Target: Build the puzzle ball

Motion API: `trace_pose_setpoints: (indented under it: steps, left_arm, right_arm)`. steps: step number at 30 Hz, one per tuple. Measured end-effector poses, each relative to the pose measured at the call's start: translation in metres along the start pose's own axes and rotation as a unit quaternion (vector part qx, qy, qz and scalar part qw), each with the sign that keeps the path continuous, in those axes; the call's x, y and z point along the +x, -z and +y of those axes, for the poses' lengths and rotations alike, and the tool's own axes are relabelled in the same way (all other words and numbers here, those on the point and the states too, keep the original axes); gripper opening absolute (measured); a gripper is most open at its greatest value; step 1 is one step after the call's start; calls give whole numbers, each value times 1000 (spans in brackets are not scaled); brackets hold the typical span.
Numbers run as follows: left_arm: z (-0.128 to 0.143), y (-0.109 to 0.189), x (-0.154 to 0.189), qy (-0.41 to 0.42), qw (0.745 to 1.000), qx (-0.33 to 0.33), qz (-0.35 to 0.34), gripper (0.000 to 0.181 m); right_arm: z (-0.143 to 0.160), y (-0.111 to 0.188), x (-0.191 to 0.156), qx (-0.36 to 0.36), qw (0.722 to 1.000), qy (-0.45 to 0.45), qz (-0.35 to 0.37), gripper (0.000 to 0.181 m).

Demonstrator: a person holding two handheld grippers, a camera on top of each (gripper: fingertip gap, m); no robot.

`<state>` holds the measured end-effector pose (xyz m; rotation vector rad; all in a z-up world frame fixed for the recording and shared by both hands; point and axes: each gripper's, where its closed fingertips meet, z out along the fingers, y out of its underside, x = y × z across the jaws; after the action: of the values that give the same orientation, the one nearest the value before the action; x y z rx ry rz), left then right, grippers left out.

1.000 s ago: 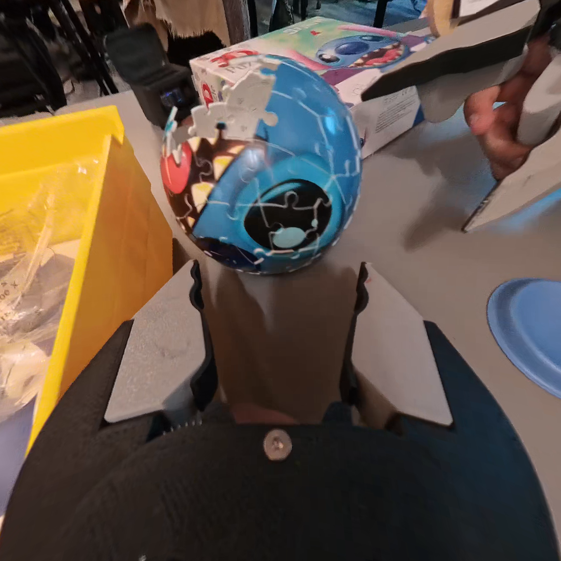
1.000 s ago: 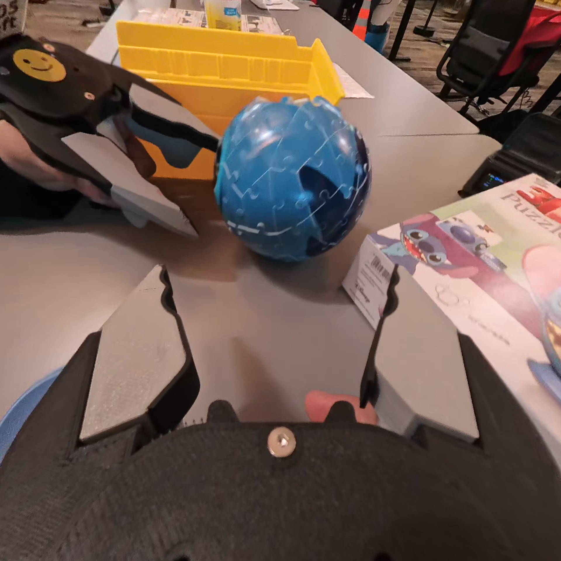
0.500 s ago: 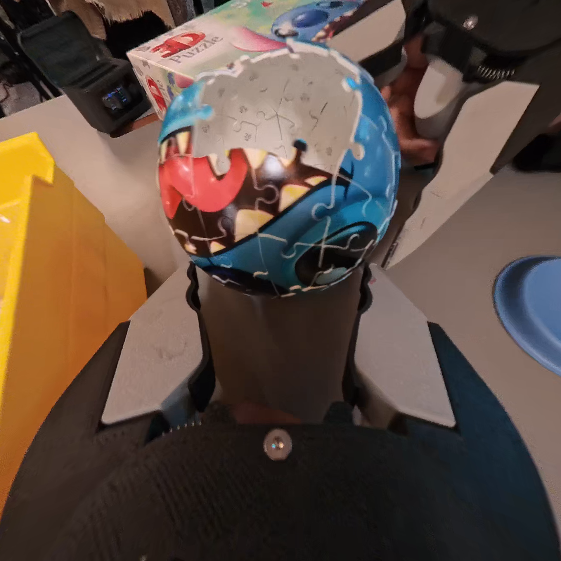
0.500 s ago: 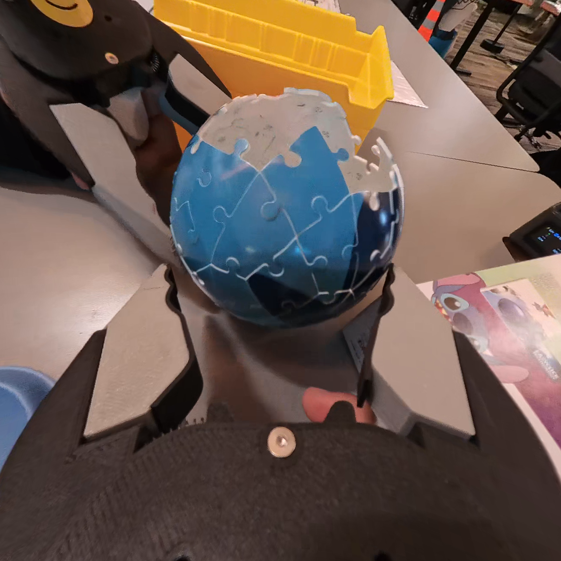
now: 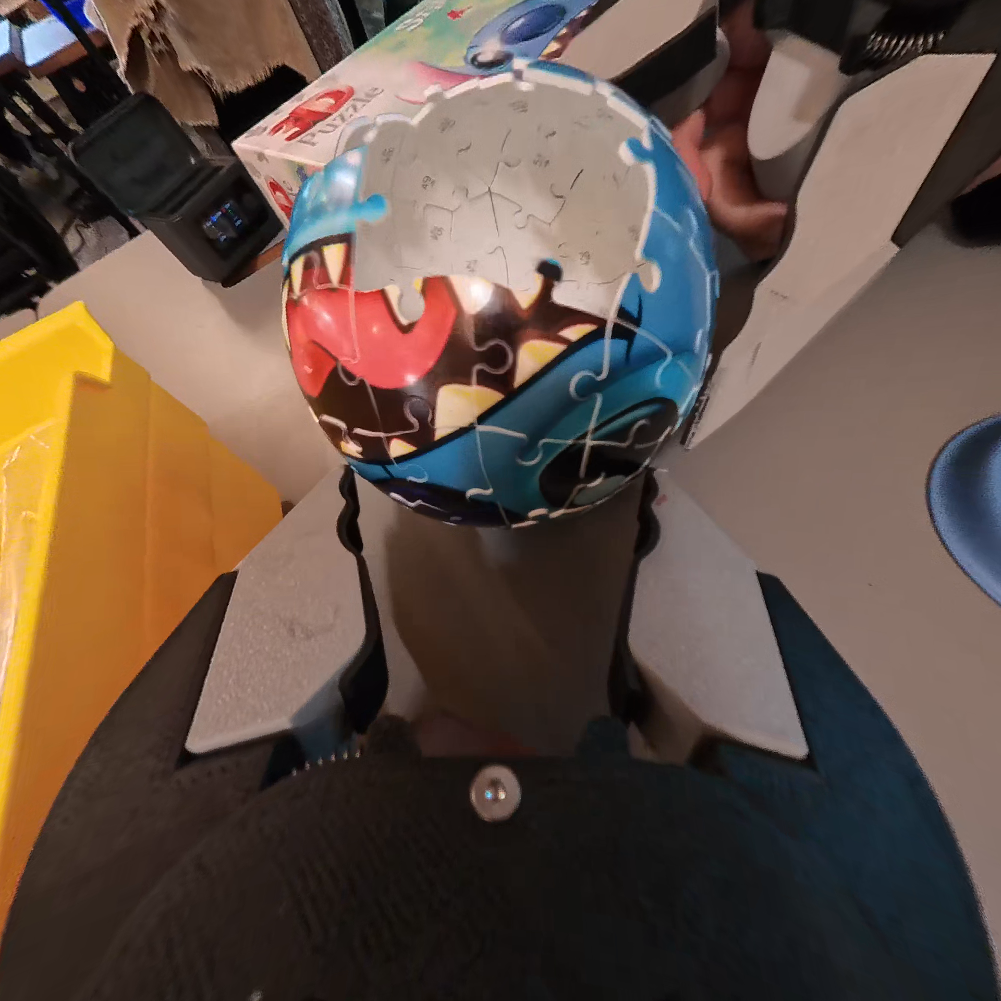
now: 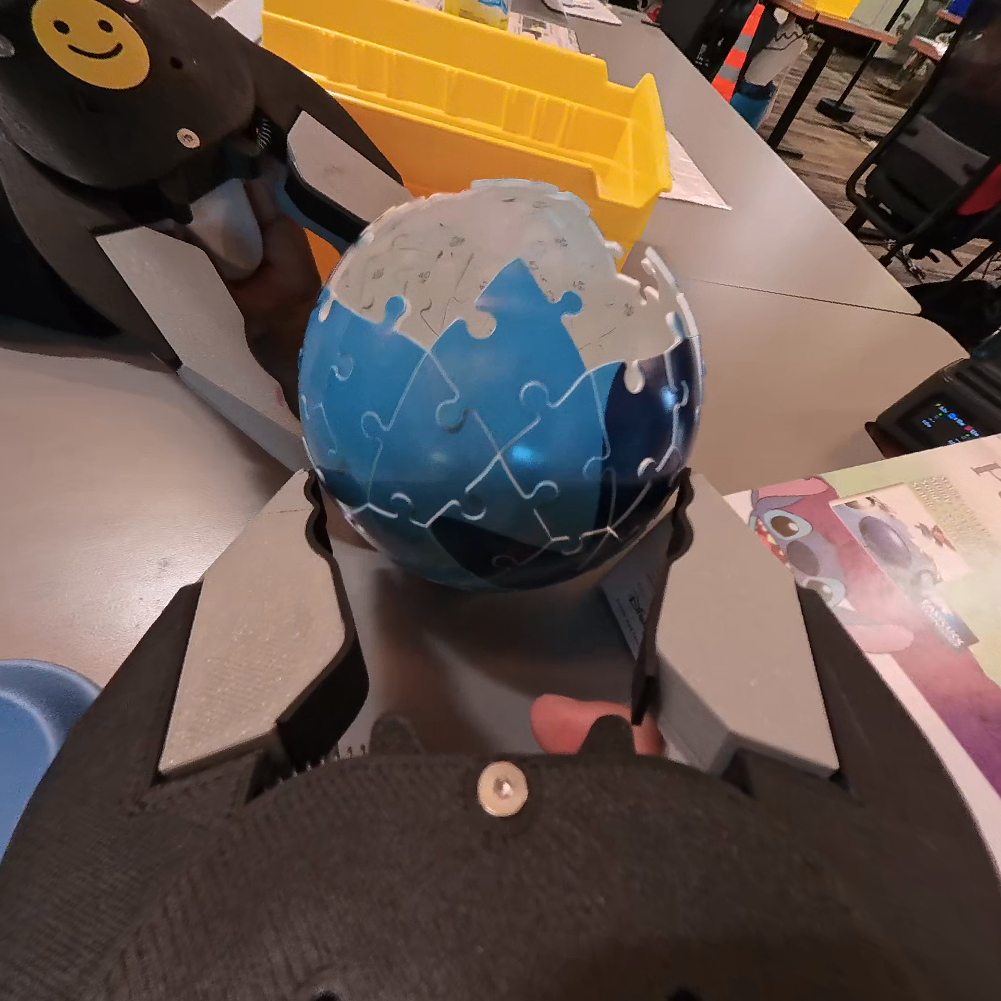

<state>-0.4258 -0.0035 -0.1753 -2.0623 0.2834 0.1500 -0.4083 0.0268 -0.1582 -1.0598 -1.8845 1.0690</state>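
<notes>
The puzzle ball point(image 5: 487, 379) is blue with a red and black toothed mouth. It has a gap at the top, through which the grey inner side of its pieces shows. It also shows in the right wrist view point(image 6: 487, 422). My left gripper point(image 5: 498, 487) is open, its fingertips at the ball's lower sides. My right gripper point(image 6: 495, 487) is open on the opposite side, its fingertips against the ball's lower sides. Each gripper shows behind the ball in the other's view, the left one here point(image 6: 227, 325) and the right one here point(image 5: 801, 303). The ball's underside is hidden.
A yellow bin point(image 5: 108, 487) stands close beside the ball and shows in the right wrist view point(image 6: 487, 108). The printed puzzle box point(image 5: 336, 108) lies on the other side point(image 6: 894, 541). A blue plate point(image 5: 964, 514), a black device point(image 5: 179, 200) and the grey table point(image 5: 812, 487) are nearby. Both grippers' tips are roughly 10 centimetres from the blue plate point(image 5: 964, 514).
Both grippers have closed in on the ball from opposite sides until their tips reach it. The ball has turned so its gap faces up. Jaw widths are unchanged.
</notes>
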Motion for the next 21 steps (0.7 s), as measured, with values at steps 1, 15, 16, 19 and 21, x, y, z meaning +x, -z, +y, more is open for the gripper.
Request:
trace_pose_setpoints:
  steps: [1,15,16,19,21]
  left_arm:
    - [-1,2,2,-4,1000,3,-2,102]
    - [-6,21,28,-36,999,21,-31,98]
    - [-6,23,30,-37,999,21,-32,98]
    - [-6,26,37,-38,999,22,-31,99]
    - [-6,28,40,-43,998,23,-34,99]
  right_arm:
    - [0,2,-2,0,1000,5,3,125]
    - [-5,20,-25,13,1000,8,5,125]
    - [-6,22,-27,13,1000,9,5,124]
    - [-7,26,-32,16,1000,12,5,123]
    - [-6,28,-35,14,1000,17,7,124]
